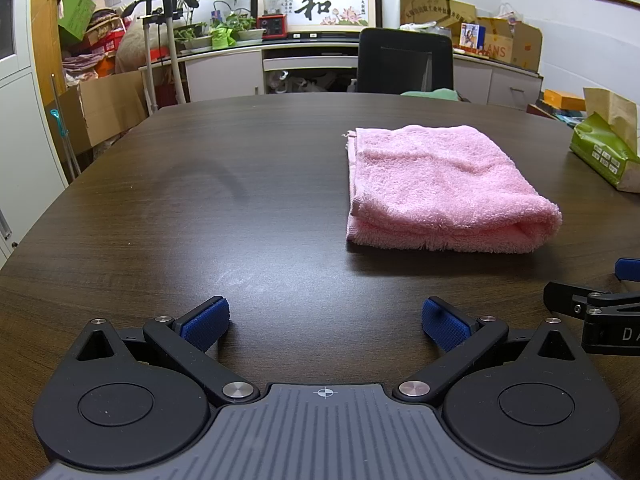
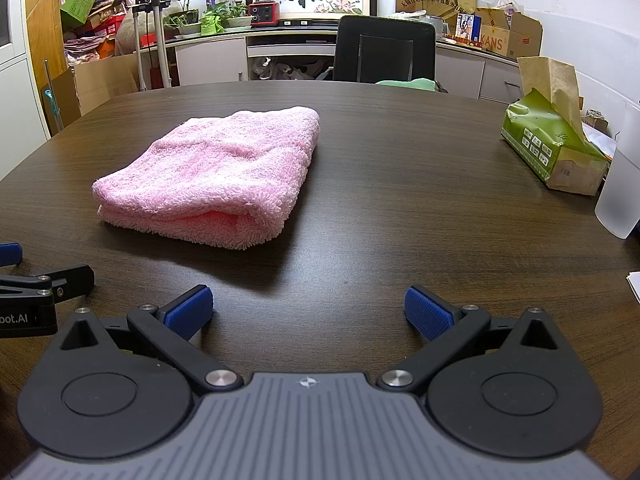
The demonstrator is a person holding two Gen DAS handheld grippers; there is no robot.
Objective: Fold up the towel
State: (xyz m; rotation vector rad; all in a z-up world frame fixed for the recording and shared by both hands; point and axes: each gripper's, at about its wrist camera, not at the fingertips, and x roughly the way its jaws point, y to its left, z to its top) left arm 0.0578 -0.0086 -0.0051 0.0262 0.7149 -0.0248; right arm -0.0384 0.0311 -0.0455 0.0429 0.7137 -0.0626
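Both grippers, left gripper (image 1: pixel 325 324) and right gripper (image 2: pixel 308 314), are held with fingers spread wide over the desk (image 1: pixel 240 208), gripping nothing; the folded pink towel (image 1: pixel 444 192) lies apart ahead.

Readable text, as I see it from both wrist views:

- Framed calligraphy (image 1: pixel 316 8) on the back counter: I read one large black character, "和". The small columns of characters beside it are too fine to read.
- Cardboard box (image 2: pixel 498 42) at the right end of that counter: "KANS", first letters cut off.
- Left claw (image 2: pixel 24 312) body, seen from the right wrist: "oot.AI", start cropped.
- Right claw (image 1: pixel 608 320) body, seen from the left wrist: "DA", rest out of frame.
- Green tissue pack (image 2: pixel 552 148) on the bench: printed panels, illegible.
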